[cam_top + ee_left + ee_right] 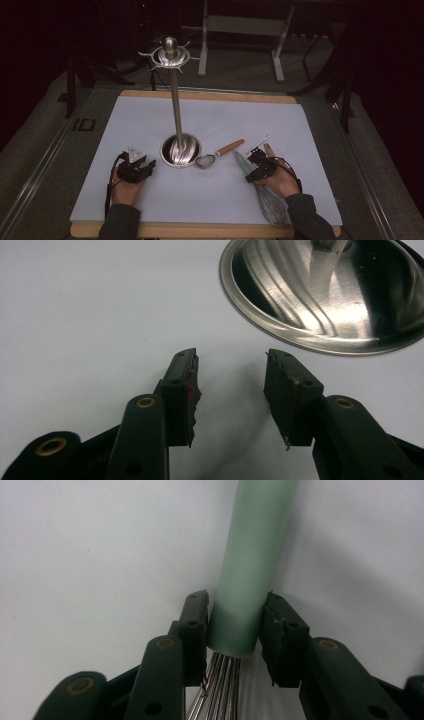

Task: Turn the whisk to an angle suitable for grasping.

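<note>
A whisk lies on the white mat at the front right, its pale green handle point(241, 161) pointing away and its wire loops point(272, 207) toward the person. My right gripper point(254, 170) grips the whisk. In the right gripper view its jaws point(236, 597) are closed on the lower end of the green handle point(255, 540), just above the wires point(220, 690). My left gripper point(149, 164) rests on the mat left of the metal stand's round base point(180, 150). Its jaws point(231, 354) are open and hold nothing, with the shiny base point(325, 295) just ahead.
The stand's tall pole rises to a ring of hooks point(170, 54). A small strainer point(205, 161) with a wooden handle point(231, 146) lies between the base and the whisk. A thin light rod point(258, 144) lies beyond the right hand. The white mat point(150, 120) covers the wooden table.
</note>
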The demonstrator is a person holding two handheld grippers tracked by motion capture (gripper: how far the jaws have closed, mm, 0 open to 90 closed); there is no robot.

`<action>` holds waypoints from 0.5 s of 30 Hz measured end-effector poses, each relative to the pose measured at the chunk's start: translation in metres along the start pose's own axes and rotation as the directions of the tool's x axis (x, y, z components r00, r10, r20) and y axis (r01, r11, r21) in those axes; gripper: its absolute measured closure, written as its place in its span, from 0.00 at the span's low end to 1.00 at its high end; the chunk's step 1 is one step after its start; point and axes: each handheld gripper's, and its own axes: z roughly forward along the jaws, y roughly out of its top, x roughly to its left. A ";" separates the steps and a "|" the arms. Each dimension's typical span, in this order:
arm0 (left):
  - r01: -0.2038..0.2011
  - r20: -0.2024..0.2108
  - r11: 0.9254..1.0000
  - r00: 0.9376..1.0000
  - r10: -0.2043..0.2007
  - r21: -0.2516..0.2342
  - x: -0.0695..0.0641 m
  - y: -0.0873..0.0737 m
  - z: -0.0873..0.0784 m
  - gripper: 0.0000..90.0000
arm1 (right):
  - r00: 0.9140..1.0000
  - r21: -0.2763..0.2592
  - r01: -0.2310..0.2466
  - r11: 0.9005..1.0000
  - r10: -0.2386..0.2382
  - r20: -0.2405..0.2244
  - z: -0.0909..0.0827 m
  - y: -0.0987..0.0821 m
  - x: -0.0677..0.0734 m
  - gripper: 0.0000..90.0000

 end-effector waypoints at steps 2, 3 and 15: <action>0.000 0.001 1.000 1.000 0.000 -0.001 0.000 0.000 0.000 0.63 | 1.000 -0.005 -0.003 1.000 0.003 -0.004 0.000 0.000 -0.001 0.74; 0.000 0.000 1.000 1.000 0.000 0.000 0.000 0.000 0.000 0.63 | 1.000 -0.015 -0.009 1.000 0.009 -0.017 -0.001 -0.001 -0.002 0.77; 0.000 -0.002 1.000 1.000 0.000 0.001 0.000 0.000 0.000 0.63 | 1.000 -0.081 -0.016 0.997 0.014 -0.019 -0.012 -0.007 -0.002 0.77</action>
